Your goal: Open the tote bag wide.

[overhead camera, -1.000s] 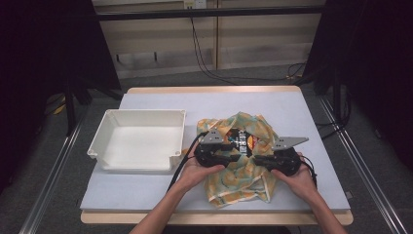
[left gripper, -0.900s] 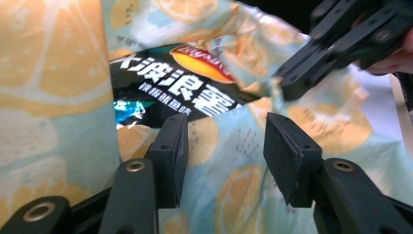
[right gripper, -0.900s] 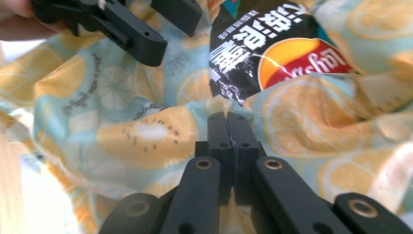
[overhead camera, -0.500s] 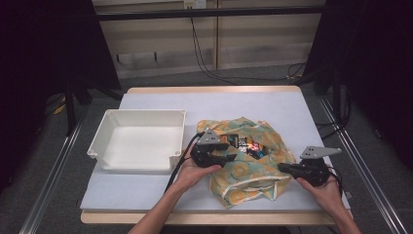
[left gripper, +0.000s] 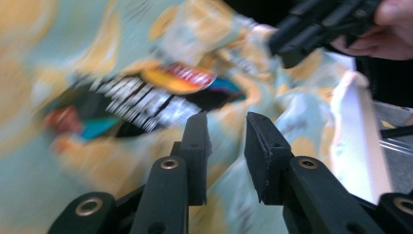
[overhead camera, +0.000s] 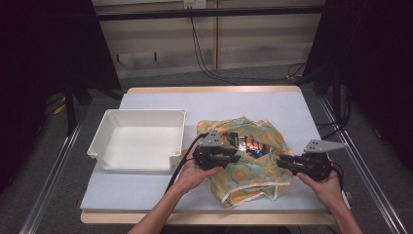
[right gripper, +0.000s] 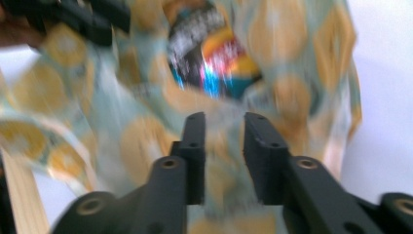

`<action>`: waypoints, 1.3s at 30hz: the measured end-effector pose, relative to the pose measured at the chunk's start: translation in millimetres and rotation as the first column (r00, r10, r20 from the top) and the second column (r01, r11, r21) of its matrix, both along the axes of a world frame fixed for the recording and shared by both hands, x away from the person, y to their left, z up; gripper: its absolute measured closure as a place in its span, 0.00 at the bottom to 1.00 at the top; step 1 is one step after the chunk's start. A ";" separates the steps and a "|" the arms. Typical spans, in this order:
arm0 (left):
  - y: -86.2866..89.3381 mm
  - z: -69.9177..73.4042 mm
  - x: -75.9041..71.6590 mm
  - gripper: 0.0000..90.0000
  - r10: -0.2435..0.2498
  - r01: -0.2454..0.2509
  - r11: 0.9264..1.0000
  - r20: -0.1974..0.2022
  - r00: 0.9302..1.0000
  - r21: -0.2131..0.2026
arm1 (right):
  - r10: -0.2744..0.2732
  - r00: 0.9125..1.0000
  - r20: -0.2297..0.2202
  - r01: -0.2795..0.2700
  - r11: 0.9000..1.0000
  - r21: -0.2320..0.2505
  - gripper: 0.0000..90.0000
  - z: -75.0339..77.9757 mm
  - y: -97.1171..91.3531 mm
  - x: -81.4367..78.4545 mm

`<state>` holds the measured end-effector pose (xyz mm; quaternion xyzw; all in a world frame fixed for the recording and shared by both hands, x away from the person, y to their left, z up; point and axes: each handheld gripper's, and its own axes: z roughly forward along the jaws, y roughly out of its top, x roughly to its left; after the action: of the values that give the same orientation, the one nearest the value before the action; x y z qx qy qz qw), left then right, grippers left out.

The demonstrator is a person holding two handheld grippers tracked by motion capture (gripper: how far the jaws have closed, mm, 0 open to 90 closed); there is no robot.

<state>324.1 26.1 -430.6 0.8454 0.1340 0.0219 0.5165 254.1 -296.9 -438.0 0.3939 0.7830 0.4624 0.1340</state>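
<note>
1. Working over the patterned cloth [overhead camera: 246, 168] that lies rumpled on the white table cover [overhead camera: 146, 195], right of the white bin [overhead camera: 139, 141] — a dark printed packet [overhead camera: 243, 144] sits in the opening at its middle.
2. My left gripper [left gripper: 226, 134] has just been closing its jaws; in its own view they stand partly apart with cloth behind the gap, and I cannot tell whether any fold is pinched.
3. My right gripper [right gripper: 224, 131] has just been opening; its jaws stand partly apart over the cloth's right edge, gripping nothing that I can make out.
4. Risk, as I judge it: the left jaws shut on two layers, or snag the packet, and drag it out of the bundle.
5. Risk: with the right side let go, the flap slumps back over the opening.
6. The cloth's long axis runs from far-left to near-right across the table — its loose corner points toward the table's near edge.
</note>
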 end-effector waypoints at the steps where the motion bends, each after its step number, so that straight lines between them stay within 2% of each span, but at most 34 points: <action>1: -4.1 2.0 0.3 0.77 -0.002 0.002 1.000 -0.003 1.000 -0.004 | 0.003 1.000 0.012 -0.003 1.000 0.005 0.77 4.0 1.9 3.2; 5: -17.1 1.7 3.6 0.71 -0.001 0.001 1.000 0.015 1.000 0.016 | 0.000 0.999 0.044 0.000 1.000 0.001 0.75 15.4 13.3 21.8; 7: -23.0 -0.4 3.9 0.71 0.002 -0.003 1.000 0.055 0.999 0.016 | -0.006 0.998 0.057 0.006 1.000 0.001 0.75 18.8 19.0 34.4; 9: -28.8 -4.1 6.9 0.69 -0.011 0.011 1.000 0.039 0.999 0.010 | -0.009 0.998 0.065 0.008 1.000 0.009 0.73 21.4 24.5 47.1; 10: -31.3 -6.1 8.1 0.68 -0.012 0.012 1.000 0.039 0.999 0.023 | -0.010 0.998 0.068 0.009 1.000 0.006 0.71 21.9 27.2 53.7; 12: -36.3 -12.8 11.0 0.66 -0.023 0.022 0.999 0.034 0.999 0.032 | -0.008 0.998 0.061 0.008 1.000 -0.012 0.67 19.6 32.1 66.9; 15: -39.9 -20.2 12.0 0.61 -0.052 0.049 0.996 0.039 0.998 0.070 | -0.023 1.000 0.018 0.023 1.000 -0.021 0.59 8.3 35.5 84.3; 17: -41.3 -21.9 11.1 0.59 -0.075 0.071 0.994 0.051 0.996 0.077 | -0.022 1.000 -0.002 0.022 0.999 -0.033 0.55 0.0 36.5 91.8; 20: -44.3 -23.7 8.3 0.60 -0.080 0.071 0.993 0.082 0.993 0.099 | -0.007 1.000 -0.028 0.006 0.999 -0.043 0.50 -8.1 40.4 97.7; 21: -45.2 -24.3 6.8 0.62 -0.077 0.063 0.990 0.114 0.991 0.123 | -0.008 1.000 -0.029 0.007 0.999 -0.048 0.49 -9.6 41.7 99.1; 22: -45.8 -25.8 5.2 0.65 -0.085 0.068 0.989 0.124 0.989 0.130 | -0.004 1.000 -0.031 0.003 0.999 -0.044 0.49 -10.5 42.5 100.8; 23: -46.5 -27.4 4.5 0.70 -0.090 0.075 0.988 0.110 0.990 0.138 | -0.006 1.000 -0.027 0.005 0.999 -0.046 0.52 -10.9 42.8 102.3; 25: -47.7 -30.3 2.9 0.82 -0.093 0.072 0.981 0.108 0.990 0.178 | -0.032 0.999 -0.031 0.031 0.999 -0.043 0.60 -10.7 42.6 104.5; 27: -46.5 -32.2 1.6 0.98 -0.096 0.080 0.982 0.087 0.991 0.174 | -0.048 0.998 -0.027 0.046 0.997 -0.055 0.74 -10.7 40.7 107.5; 28: -45.8 -32.3 -0.1 1.00 -0.100 0.086 0.983 0.079 0.992 0.162 | -0.057 0.998 -0.030 0.055 0.997 -0.056 0.81 -10.7 39.3 109.3; 31: -44.0 -29.9 -7.1 1.00 -0.138 0.129 0.981 0.052 0.989 0.143 | -0.079 0.997 -0.021 0.078 0.996 -0.050 0.98 -10.3 34.4 117.1; 32: -43.5 -28.9 -9.7 1.00 -0.153 0.147 0.980 0.042 0.987 0.135 | -0.087 0.996 -0.018 0.086 0.995 -0.048 1.00 -9.8 32.5 120.8; 35: -42.9 -25.4 -18.1 1.00 -0.187 0.182 0.976 0.035 0.982 0.121 | -0.130 0.991 -0.024 0.128 0.990 -0.050 1.00 -10.1 27.1 134.0; 36: -42.4 -24.5 -20.0 1.00 -0.195 0.189 0.974 0.042 0.980 0.126 | -0.144 0.989 -0.023 0.142 0.987 -0.078 1.00 -11.6 26.1 138.8; 39: -39.2 -24.6 -23.4 1.00 -0.205 0.201 0.973 0.024 0.979 0.110 | -0.179 0.983 -0.044 0.174 0.979 -0.106 1.00 -17.4 23.1 150.5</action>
<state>300.7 -13.1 -455.2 0.8806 0.0366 -0.0090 0.4723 404.6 -273.9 -455.4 0.4667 0.7707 0.3975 0.1737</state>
